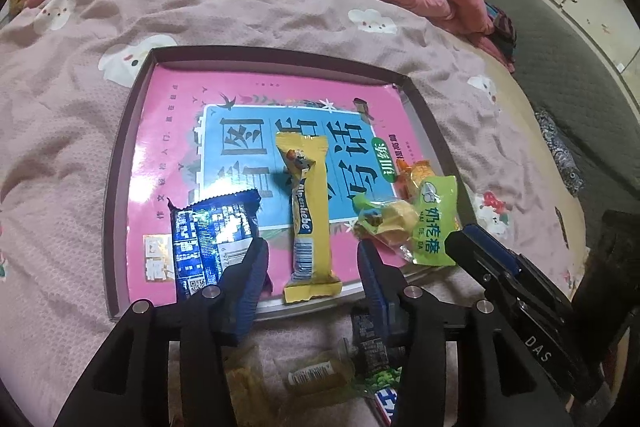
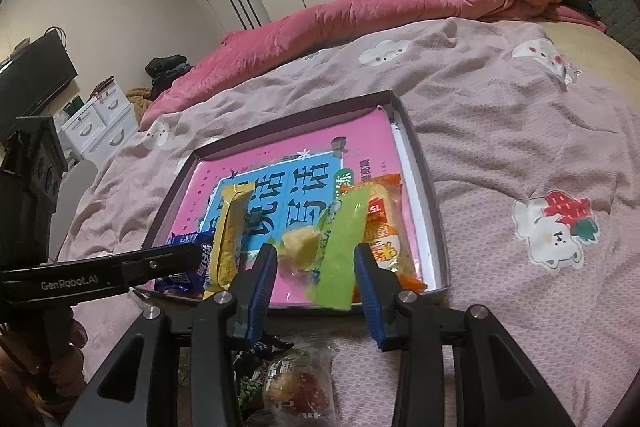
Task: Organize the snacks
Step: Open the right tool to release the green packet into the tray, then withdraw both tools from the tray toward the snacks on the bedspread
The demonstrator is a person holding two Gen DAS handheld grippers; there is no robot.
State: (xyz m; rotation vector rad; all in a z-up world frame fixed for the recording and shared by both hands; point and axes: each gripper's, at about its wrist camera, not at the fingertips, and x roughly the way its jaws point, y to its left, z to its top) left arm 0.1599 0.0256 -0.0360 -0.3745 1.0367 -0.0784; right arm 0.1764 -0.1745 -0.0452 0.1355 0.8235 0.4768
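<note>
Tray (image 1: pixel 120 155) sits on the bed (image 1: pixel 64 115), lined with a pink book cover (image 1: pixel 172 131). In it, left to right, left wrist view: blue wrapper (image 1: pixel 208 235) at the near left, yellow bar (image 1: pixel 308 215) in the middle, a twisted yellow candy (image 1: pixel 394 223), a green packet (image 1: pixel 434 219), and an orange packet (image 1: pixel 416 175) partly under the green one.

Left gripper (image 1: pixel 314 263): jaws part open, nothing clamped. The yellow bar lies between the tips, pads apart from it, looks released. Its long axis runs away from the camera, roughly along the jaws' pointing line.

Right gripper (image 2: pixel 316 267): jaws part open, hovering over the near tray edge. Yellow candy (image 2: pixel 298 247) and green packet (image 2: pixel 340 247) show in the gap; cannot tell if the pads touch either, no clear pinch.

Loose snacks still on the bed in front of the tray: a clear-wrapped yellow candy (image 1: pixel 316 377) below the left jaws, a red-printed packet (image 2: pixel 296 387) below the right jaws. Each hand is closest to its own one. Probable next move: drop back and down to those, then carry them into the tray.
</note>
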